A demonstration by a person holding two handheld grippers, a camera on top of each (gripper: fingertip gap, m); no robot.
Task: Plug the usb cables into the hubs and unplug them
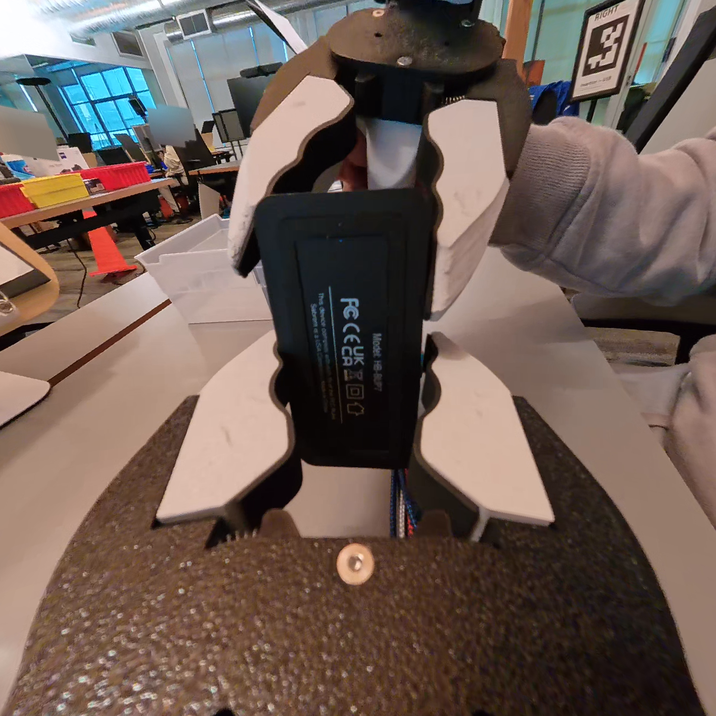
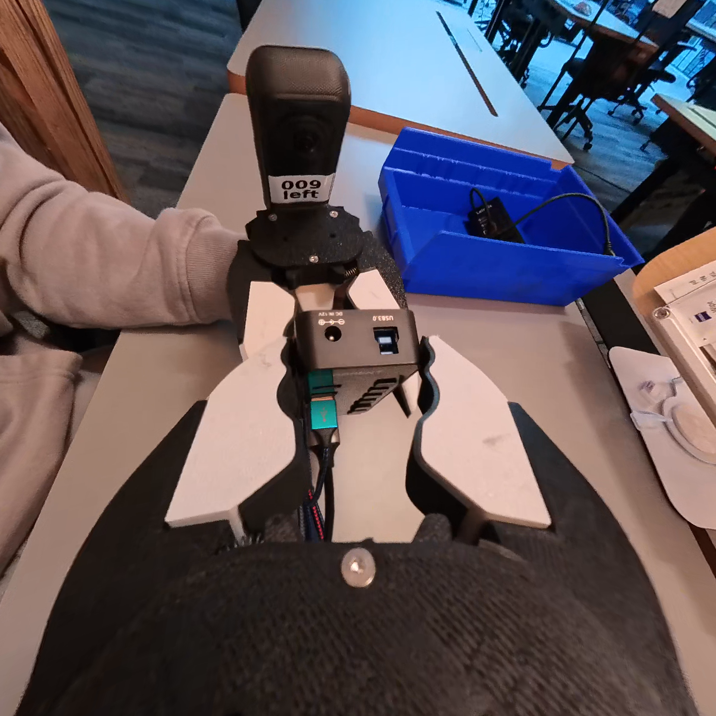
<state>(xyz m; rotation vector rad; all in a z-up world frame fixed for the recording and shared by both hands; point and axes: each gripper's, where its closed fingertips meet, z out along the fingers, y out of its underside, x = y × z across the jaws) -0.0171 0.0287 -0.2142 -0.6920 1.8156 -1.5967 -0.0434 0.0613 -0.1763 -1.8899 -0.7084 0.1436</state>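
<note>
A black USB hub (image 1: 348, 329) is held in the air between both grippers, with its labelled underside facing the left wrist view. My left gripper (image 1: 354, 348) is shut on its near end. My right gripper (image 1: 341, 286) faces it and clamps the far end. In the right wrist view the hub's end face (image 2: 356, 341) shows a round socket and a blue port, and my right gripper (image 2: 356, 360) is shut on its sides. A teal USB plug (image 2: 323, 414) sits in a port beside the left finger, not gripped. Braided cables (image 2: 317, 499) hang from it. The left gripper (image 2: 315, 306) holds the hub's far side.
A blue bin (image 2: 484, 267) on the grey table (image 2: 523, 368) holds another black hub with its cable (image 2: 488, 221). A white bin (image 1: 186, 267) stands behind the hub. White padded items (image 2: 678, 426) lie at the table's right edge. Grey sleeves (image 2: 97, 252) flank the grippers.
</note>
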